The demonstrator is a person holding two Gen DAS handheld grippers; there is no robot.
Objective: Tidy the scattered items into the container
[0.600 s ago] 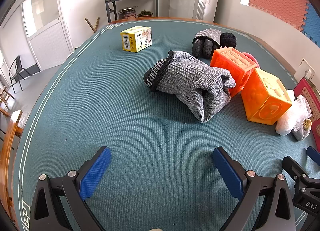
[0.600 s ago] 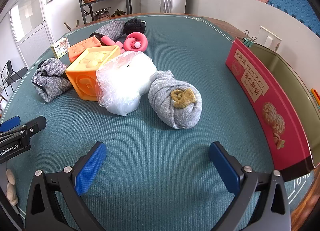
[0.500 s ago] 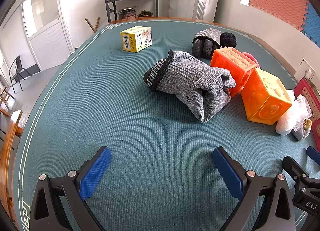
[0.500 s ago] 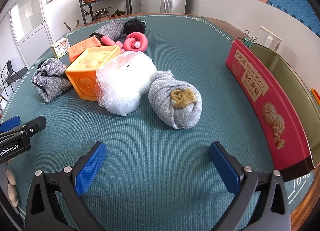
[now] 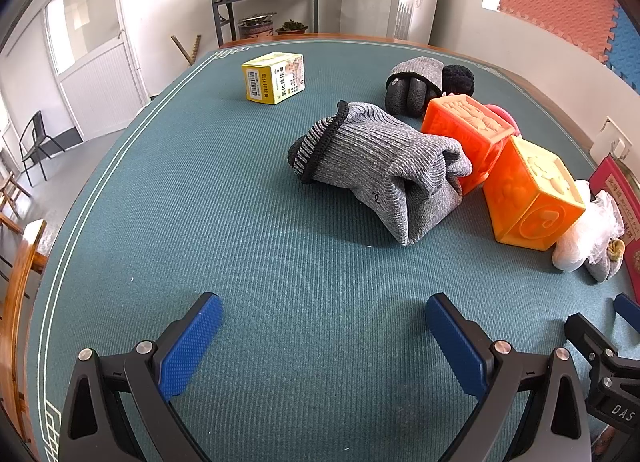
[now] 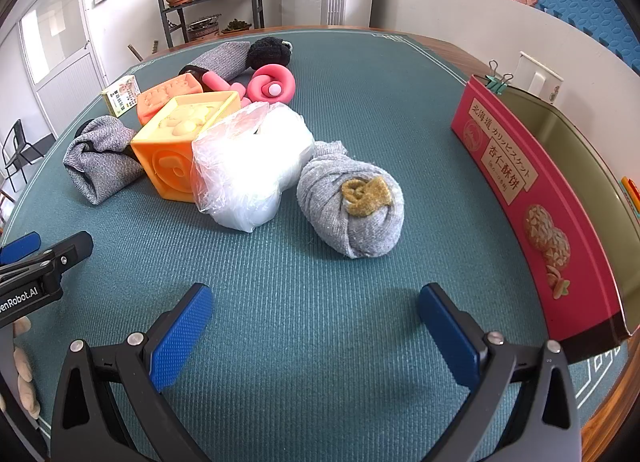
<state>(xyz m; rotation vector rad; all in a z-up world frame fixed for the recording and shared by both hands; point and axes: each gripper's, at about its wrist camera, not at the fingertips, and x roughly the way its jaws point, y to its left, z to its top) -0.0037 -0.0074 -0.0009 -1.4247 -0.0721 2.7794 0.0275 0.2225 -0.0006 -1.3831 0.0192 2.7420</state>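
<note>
Both grippers hang wide apart and empty over the green mat: your left gripper (image 5: 324, 334) faces the grey sock (image 5: 384, 170), your right gripper (image 6: 316, 322) faces the sock ball (image 6: 352, 206). Nothing is in the tin (image 6: 532, 190) yet; it stands at the right edge of the table, its red wall toward you, with what looks like a bare olive floor inside.

Your nearest pick on the right is the sock ball, and it touches the plastic bag (image 6: 248, 166). Close too far left and you may pinch the film as well, dragging the bag and nudging the orange cube (image 6: 180, 146) leaning on it.

On the left, the grey sock rests against the red cube (image 5: 464, 134). Grab only a loose fold and it may unroll and trail as you lift, sweeping the cubes along.

Watch the tin's wall. Carry low and the load may strike it, and the tin sits close enough to the table edge to be shoved off.

Your grippers sit just beside each other, so reaching for the pile together risks a clash.
</note>
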